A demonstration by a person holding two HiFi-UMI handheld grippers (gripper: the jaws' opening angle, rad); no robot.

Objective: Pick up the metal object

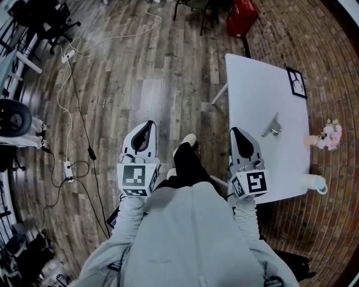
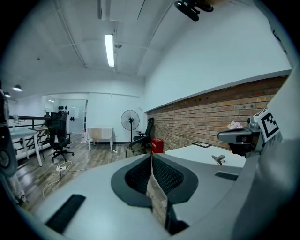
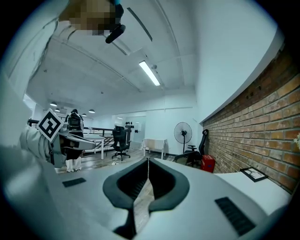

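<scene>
A small grey metal object [image 1: 272, 126] lies on the white table [image 1: 252, 84], toward its right middle; the left gripper view also catches the metal object [image 2: 218, 159] on the table's far part. My right gripper [image 1: 238, 132] is held over the table's near left edge, short of the object and to its left, shut with nothing in it. Its jaws meet tip to tip in the right gripper view [image 3: 148, 160]. My left gripper [image 1: 148, 124] hangs over the wooden floor left of the table, also shut and empty [image 2: 151, 154].
A framed picture [image 1: 296, 82] lies at the table's far right corner, pink flowers [image 1: 330, 134] and a white cup [image 1: 317, 183] stand at its right edge. A brick floor strip lies beyond. A red box [image 1: 242, 17], office chairs and cables [image 1: 73, 129] sit on the wooden floor.
</scene>
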